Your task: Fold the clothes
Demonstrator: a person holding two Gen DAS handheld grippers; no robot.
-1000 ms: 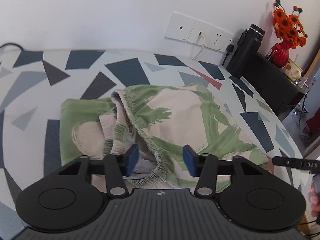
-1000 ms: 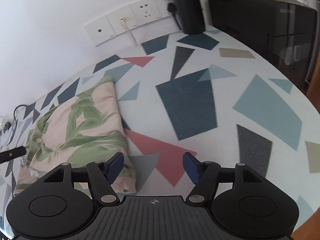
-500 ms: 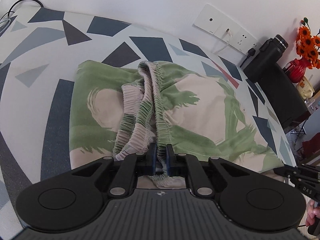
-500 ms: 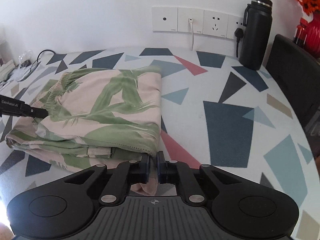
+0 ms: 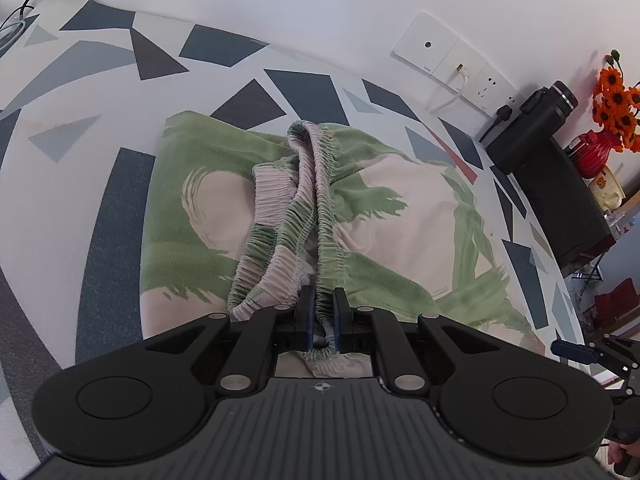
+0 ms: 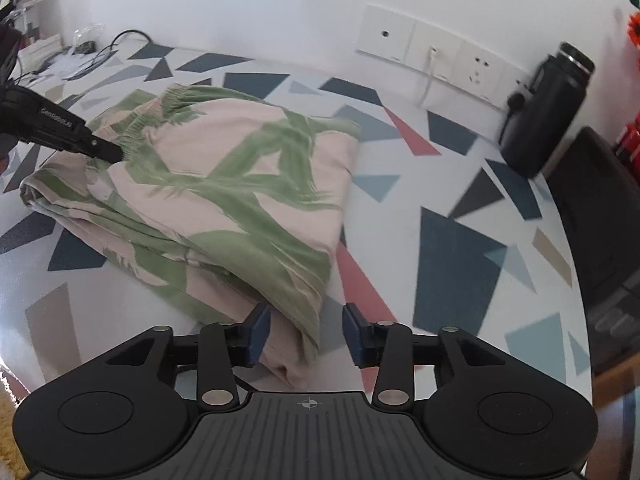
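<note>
Green-and-pink leaf-print shorts lie folded on the patterned tablecloth. Their gathered elastic waistband runs straight toward my left gripper, which is shut on its near end. In the right wrist view the same shorts spread to the left, with the left gripper at their far waistband edge. My right gripper sits at the near folded corner. Its jaws are opening, the corner lies between them and the right pad stands clear of the cloth.
A black bottle stands by the wall sockets at the back right. Beside the table is a black cabinet with a red vase of orange flowers. Cables lie at the far left. The table edge curves close on the right.
The left gripper went from open around the waistband to shut on it. The right gripper closed at the shorts' corner, then opened again, and its view rolled.
</note>
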